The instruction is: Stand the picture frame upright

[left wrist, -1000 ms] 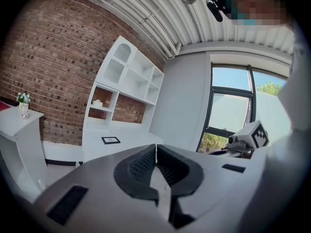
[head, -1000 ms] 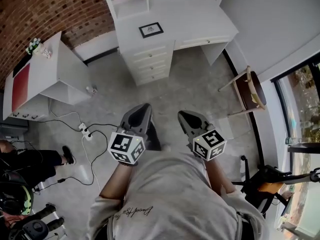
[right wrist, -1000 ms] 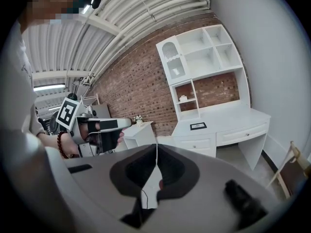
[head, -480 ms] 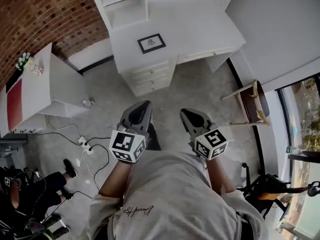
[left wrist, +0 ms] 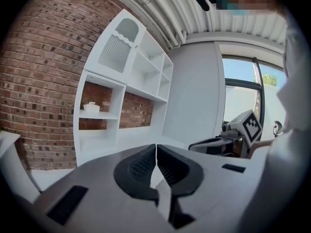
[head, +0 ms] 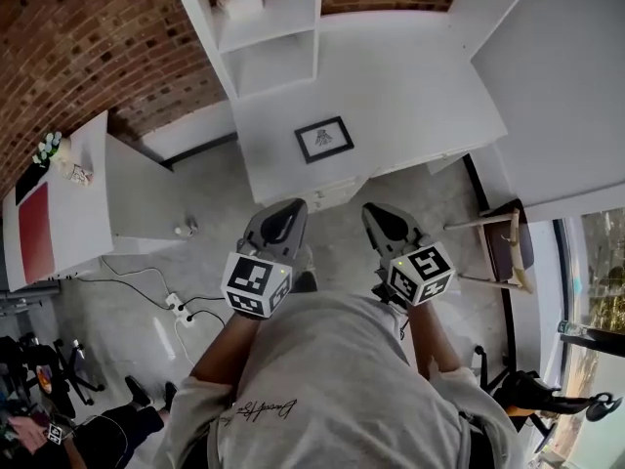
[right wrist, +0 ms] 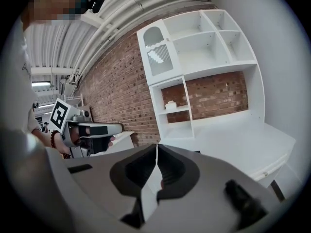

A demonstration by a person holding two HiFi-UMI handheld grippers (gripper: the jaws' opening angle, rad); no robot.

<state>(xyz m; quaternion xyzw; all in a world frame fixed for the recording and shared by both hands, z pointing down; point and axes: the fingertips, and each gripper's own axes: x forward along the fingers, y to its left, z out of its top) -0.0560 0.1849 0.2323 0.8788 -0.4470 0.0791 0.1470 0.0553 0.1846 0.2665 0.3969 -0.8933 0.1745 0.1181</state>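
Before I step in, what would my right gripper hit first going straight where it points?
The shut right gripper probably meets the white desk top first, near the shelf unit; depth is unclear.

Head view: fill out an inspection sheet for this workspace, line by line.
Surface: white desk, with a shelf unit at its back.
Job's things: picture frame lying flat on the desk, not yet upright.
Clutter: small white object on an upper shelf.
Grippers: left gripper and right gripper both shut, empty, short of the desk.
Cables: power strip with leads on the floor, left.
Surroundings: brick wall; wooden chair, right.
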